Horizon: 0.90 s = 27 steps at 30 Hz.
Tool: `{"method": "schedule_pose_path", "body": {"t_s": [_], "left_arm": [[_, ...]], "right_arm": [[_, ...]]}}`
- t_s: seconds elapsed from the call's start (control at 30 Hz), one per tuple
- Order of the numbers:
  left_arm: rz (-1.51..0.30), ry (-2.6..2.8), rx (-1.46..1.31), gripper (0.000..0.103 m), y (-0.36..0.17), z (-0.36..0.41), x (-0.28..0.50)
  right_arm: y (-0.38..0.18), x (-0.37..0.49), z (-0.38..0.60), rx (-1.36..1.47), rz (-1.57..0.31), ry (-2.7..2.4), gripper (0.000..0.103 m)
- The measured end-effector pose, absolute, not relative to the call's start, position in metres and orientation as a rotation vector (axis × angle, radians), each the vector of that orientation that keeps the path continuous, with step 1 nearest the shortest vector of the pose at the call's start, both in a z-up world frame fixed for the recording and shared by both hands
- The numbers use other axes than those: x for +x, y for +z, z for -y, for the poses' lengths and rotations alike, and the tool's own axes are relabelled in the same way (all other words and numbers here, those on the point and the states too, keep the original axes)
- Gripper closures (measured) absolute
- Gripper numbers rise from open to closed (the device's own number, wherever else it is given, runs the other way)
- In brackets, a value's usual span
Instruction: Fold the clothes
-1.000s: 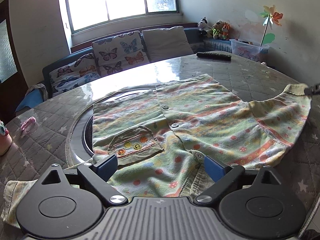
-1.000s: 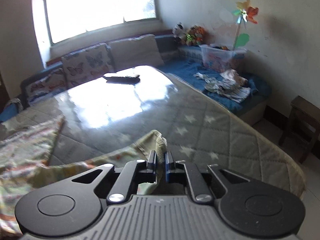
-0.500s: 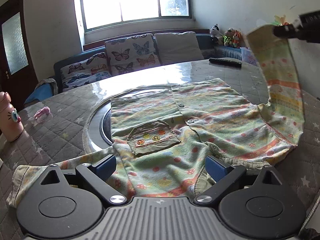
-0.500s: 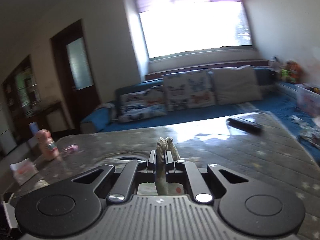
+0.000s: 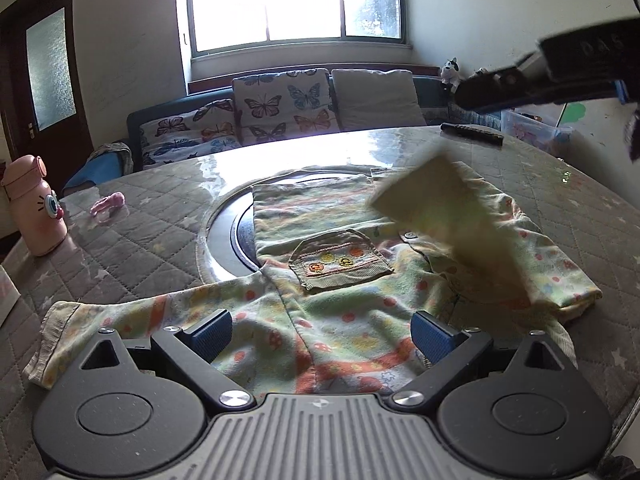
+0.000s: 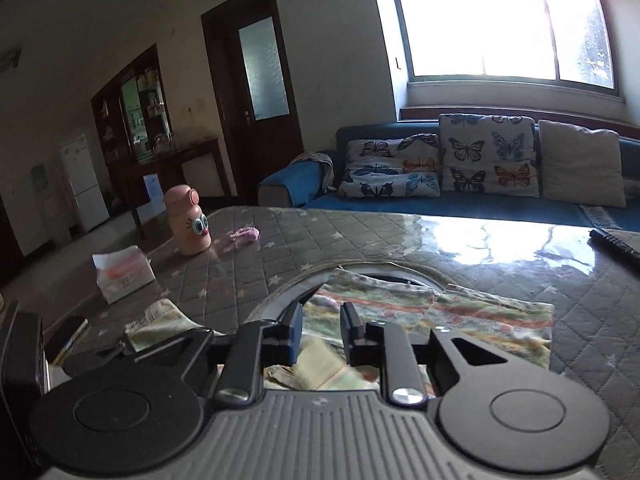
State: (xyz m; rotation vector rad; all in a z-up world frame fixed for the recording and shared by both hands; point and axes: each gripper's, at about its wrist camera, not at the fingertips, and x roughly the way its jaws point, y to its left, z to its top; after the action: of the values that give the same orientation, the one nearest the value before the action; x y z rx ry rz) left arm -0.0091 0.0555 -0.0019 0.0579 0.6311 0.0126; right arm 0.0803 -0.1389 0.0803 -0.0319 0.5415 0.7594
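No readable writing. Left gripper (image 5: 321,334) open over patterned shirt (image 5: 344,316); right gripper (image 6: 320,332) open above blurred sleeve (image 5: 448,220). Only right view shows fridge (image 6: 82,188).

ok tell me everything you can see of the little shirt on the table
The shirt is a small, soft green garment with orange stripes and dots, front buttons and an embroidered corduroy pocket. It lies front up on the quilted table, partly over a dark round inset. One sleeve is blurred in mid-air above the chest; the other lies flat, stretched outward. Neither open gripper touches it.
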Motion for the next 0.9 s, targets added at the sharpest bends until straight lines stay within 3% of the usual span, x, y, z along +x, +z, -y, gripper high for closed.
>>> {"method": "schedule_pose_path", "body": {"t_s": [0.4,0.9], "left_arm": [[-0.638,-0.002,0.088,0.005,0.000,-0.039,0.019],[-0.691,0.070,0.134,0.005,-0.018,-0.033,0.062]], "right_arm": [[-0.017,0.077,0.220,-0.098,-0.825,0.537,0.081],[-0.019,0.124,0.213,-0.073,-0.777,0.509,0.076]]}}
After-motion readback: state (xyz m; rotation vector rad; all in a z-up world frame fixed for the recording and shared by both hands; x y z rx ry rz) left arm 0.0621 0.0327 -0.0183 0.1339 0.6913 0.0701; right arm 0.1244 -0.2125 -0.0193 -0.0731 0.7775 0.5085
